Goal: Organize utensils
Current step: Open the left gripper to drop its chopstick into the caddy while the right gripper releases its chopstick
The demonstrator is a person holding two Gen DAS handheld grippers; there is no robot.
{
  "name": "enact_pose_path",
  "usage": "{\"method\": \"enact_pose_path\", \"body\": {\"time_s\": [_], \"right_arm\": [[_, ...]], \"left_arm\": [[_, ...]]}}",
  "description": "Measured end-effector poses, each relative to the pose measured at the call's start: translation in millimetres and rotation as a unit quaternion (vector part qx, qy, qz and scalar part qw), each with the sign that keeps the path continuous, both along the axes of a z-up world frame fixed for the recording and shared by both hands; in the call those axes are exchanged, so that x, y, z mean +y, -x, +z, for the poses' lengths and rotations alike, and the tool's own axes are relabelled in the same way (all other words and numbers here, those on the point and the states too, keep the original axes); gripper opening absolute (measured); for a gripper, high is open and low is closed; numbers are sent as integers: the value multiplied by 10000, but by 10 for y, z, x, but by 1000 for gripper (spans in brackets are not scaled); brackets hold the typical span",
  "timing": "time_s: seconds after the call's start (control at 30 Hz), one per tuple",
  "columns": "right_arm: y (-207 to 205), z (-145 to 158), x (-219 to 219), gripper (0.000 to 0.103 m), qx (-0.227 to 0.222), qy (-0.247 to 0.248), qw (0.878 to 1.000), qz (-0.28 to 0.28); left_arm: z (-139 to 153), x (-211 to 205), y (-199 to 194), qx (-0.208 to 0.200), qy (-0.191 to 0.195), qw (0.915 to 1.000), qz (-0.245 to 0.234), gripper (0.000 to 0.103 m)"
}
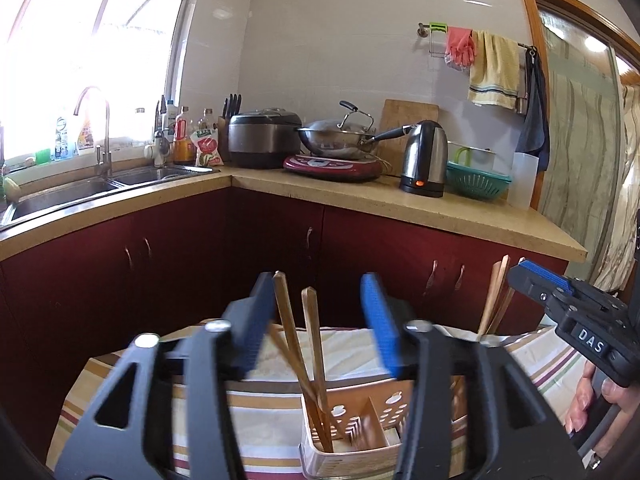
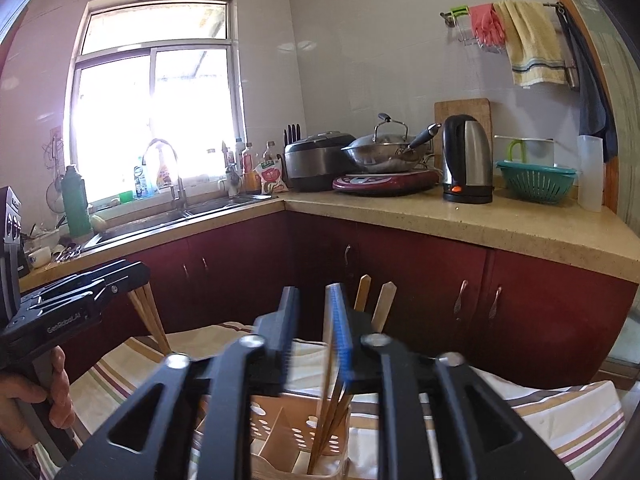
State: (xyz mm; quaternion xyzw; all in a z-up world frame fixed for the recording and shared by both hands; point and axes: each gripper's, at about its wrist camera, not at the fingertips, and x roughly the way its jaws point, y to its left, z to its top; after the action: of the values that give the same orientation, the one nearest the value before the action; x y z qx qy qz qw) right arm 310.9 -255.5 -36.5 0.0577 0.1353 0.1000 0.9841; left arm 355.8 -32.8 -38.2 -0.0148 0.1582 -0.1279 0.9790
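- Firstly, left wrist view: left gripper point(image 1: 320, 320) stands spread, pads clear of the chopsticks point(image 1: 312, 344); these lean in the left compartment of the utensil holder point(image 1: 352, 432), which sits on the striped cloth point(image 1: 256, 404).
- Judged light, stiff, smooth wooden sticks; best pinched together at mid-shaft, above the holder's rim.
- Right wrist view: right gripper point(image 2: 314, 332) partly spread, a second chopstick pair point(image 2: 332, 412) between its pads, contact unclear; the pair stands in the holder's right compartment.
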Motion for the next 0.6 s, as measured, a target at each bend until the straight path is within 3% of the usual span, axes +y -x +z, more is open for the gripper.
{"method": "enact_pose_path", "body": {"time_s": [0.4,0.6], "right_arm": [[357,136,-48,49,-112,-14,9998,-159],[663,-23,-132,51,143,-26,9991,-408]], "left_arm": [[129,59,253,-9,95,10000,-30,79],[70,81,553,201,59,9998,-3,82]]}}
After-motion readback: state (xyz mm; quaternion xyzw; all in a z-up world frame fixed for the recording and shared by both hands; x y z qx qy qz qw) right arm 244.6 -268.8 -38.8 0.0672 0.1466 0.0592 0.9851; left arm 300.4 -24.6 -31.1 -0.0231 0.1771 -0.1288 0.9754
